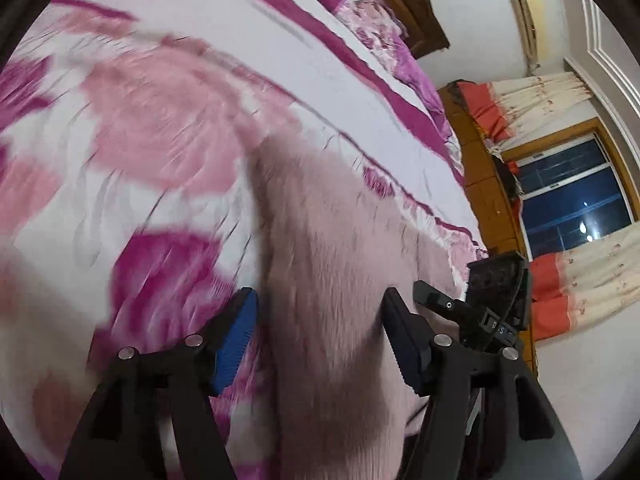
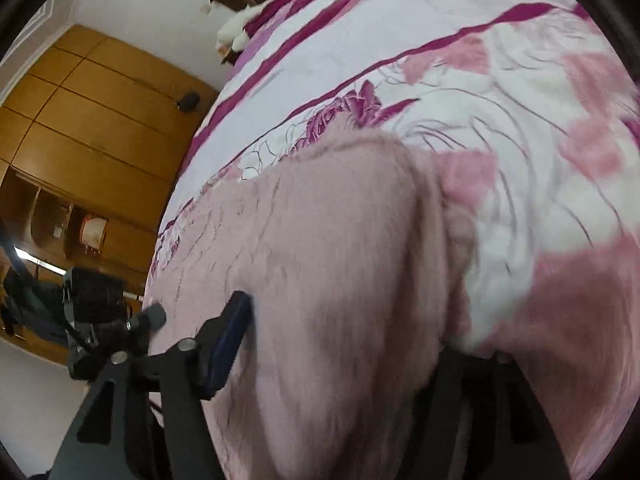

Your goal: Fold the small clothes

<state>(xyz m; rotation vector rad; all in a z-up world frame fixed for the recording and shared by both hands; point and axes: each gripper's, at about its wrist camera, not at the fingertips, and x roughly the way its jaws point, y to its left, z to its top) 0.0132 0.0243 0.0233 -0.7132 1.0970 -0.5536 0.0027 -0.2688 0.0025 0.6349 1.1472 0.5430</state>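
Note:
A fuzzy pale pink garment [image 1: 340, 264] lies on the bed with the pink and magenta floral cover [image 1: 160, 120]. My left gripper [image 1: 320, 320] is open, its blue-padded fingers [image 1: 236, 344] spread to either side of the garment's near part. In the right wrist view the same garment [image 2: 340, 260] bulges up close to the camera. My right gripper [image 2: 344, 332] has its left finger [image 2: 228, 340] beside the garment; the right finger is hidden under the fabric. The jaws stand wide apart. The views are motion-blurred.
The other gripper [image 1: 496, 296] shows at the garment's right in the left wrist view, and at the left [image 2: 96, 312] in the right wrist view. A window with curtains [image 1: 568, 188] and a wooden wardrobe [image 2: 80, 128] flank the bed. The headboard [image 1: 416, 4] lies beyond.

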